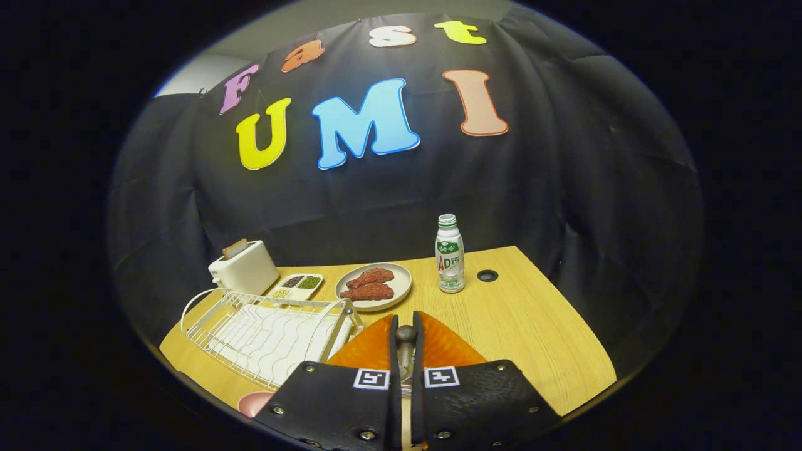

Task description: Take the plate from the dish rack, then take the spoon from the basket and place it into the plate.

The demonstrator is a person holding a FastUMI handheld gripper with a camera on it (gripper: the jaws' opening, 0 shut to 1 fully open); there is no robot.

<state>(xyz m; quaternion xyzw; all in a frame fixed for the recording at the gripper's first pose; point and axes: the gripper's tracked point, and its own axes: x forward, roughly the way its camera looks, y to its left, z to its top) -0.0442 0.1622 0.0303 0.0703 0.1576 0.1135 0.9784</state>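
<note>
Between the fingers, at lower centre of the frame, the gripper point(406, 321) is pressed together on the rounded grey end of what appears to be the spoon point(405, 335). Both fingers point(438, 344) bear on it. The rest of the spoon is hidden.

At lower left, a pink rim, judged to be the plate point(254, 403), lies on the table point(532, 332) near the front corner of the dish rack point(269, 332), mostly hidden beside the gripper body. The rack holds no dish.

Hazards:
- Slip. You hold the spoon by a small rounded end, so a fast swing or tilt may rotate it or drop it.
- Blind placement. You cannot see most of the plate, so the spoon may land on the table or strike the rim.
- Snagging. The raised wire end of the rack stands just left of the fingers; a low leftward move may catch it.
- Wrong target. The dish of meat point(374, 287) at centre is not the goal.

Clearance: the right of the frame offers bare table up to its edge, apart from the bottle point(450, 254) and a cable hole point(487, 275) beyond the fingers. The left is crowded by the rack, the toaster point(244, 268) and a divided tray point(297, 283).
</note>
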